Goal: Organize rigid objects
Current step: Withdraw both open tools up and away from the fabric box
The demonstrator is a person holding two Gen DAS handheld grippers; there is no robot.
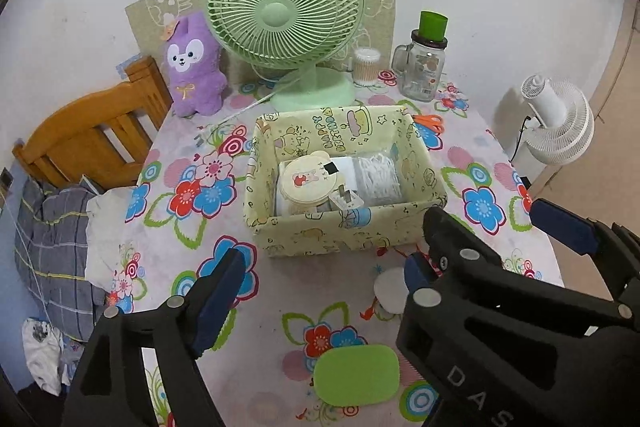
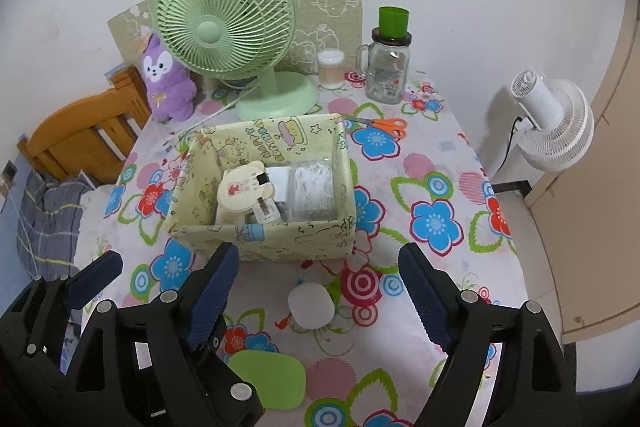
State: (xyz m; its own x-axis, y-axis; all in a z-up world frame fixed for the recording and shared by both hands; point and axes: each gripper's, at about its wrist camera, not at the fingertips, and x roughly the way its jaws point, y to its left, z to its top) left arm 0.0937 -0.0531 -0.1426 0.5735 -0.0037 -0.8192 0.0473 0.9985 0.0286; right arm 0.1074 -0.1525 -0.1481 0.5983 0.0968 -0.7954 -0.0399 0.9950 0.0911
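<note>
A yellow cartoon-print box (image 1: 344, 235) (image 2: 280, 239) stands mid-table. Inside it are a bear-shaped round tin (image 1: 306, 181), a white pack and a bag of white picks (image 1: 378, 179). In front of the box, a white round puck (image 2: 310, 305) (image 1: 390, 287) and a green oval pad (image 1: 356, 375) (image 2: 268, 379) lie on the cloth. My left gripper (image 1: 318, 283) is open above the cloth, short of the box, with nothing in it. My right gripper (image 2: 320, 287) is open just over the puck, not touching it. The two grippers are side by side.
Orange scissors (image 2: 384, 127) lie right of the box. Behind it stand a green fan (image 1: 284, 15), a purple plush (image 1: 194, 67), a cotton-swab jar (image 2: 330, 67) and a glass jar topped by a green cup (image 2: 388, 67). There is a wooden chair (image 1: 88, 143) left and a white fan (image 2: 556, 123) right.
</note>
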